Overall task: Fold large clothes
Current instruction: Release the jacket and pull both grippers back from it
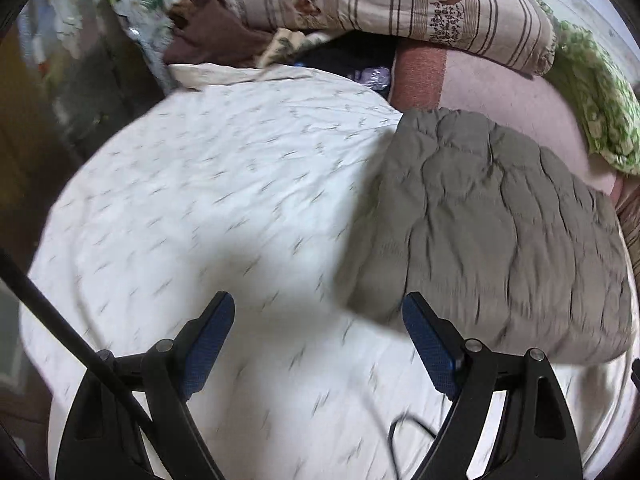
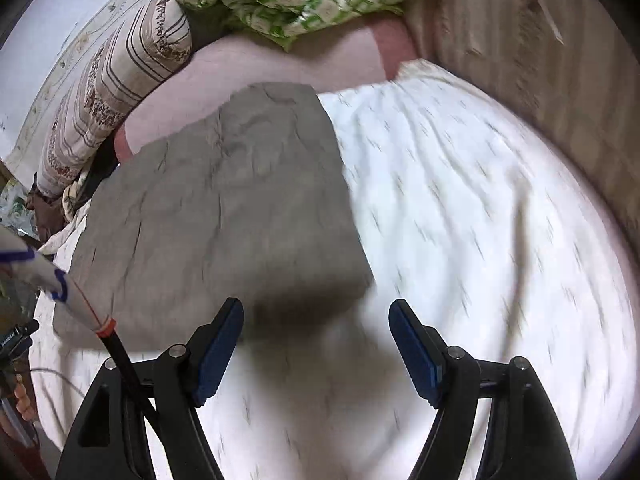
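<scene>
A grey quilted garment (image 1: 496, 224) lies folded into a thick rectangle on the white patterned bed sheet (image 1: 208, 208). In the left wrist view it is at the right, just beyond my right fingertip. My left gripper (image 1: 318, 308) is open and empty above the sheet. In the right wrist view the folded garment (image 2: 224, 216) fills the left middle, on the sheet (image 2: 480, 240). My right gripper (image 2: 316, 314) is open and empty, hovering at the garment's near right corner.
A striped rolled quilt (image 1: 392, 4) and a green patterned blanket (image 1: 596, 96) lie at the far side on a pink cover (image 1: 500, 92). Brown clothes (image 1: 212, 36) are heaped at the far left. A striped bed wall (image 2: 540, 60) runs along the right.
</scene>
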The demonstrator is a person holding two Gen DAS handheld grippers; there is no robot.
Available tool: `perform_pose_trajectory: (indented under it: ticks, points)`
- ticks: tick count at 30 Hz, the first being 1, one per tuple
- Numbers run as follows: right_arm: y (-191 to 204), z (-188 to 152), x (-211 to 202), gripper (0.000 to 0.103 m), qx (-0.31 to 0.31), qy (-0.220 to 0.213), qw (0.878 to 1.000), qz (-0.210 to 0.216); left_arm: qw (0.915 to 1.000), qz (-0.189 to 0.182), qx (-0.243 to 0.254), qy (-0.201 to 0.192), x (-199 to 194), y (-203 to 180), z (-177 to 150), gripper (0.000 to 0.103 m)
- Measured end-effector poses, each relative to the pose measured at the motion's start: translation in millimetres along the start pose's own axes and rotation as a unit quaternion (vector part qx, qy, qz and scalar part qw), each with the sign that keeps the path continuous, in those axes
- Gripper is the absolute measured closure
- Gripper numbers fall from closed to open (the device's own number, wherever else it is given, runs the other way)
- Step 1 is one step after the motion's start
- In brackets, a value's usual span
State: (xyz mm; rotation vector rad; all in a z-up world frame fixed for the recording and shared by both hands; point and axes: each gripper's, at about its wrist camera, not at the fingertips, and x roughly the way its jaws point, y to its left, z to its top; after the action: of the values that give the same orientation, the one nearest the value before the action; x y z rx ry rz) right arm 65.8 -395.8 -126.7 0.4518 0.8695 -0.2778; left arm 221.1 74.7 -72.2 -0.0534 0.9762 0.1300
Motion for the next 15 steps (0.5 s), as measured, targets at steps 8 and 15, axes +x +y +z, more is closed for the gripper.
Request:
perform_pose_trajectory:
  ticks: [8,15]
  points:
    - [2,-86,-39,0.024,-0.003,0.015,1.0,0.005,0.9979,0.019,-0.027,-0.055,-91,8,-67,0.017]
    - [26,-117,-76,0.024,-0.03,-0.005,0.999,0.024,0.9903,0.024,-0.033,-0.133,-175,14,-92,0.017]
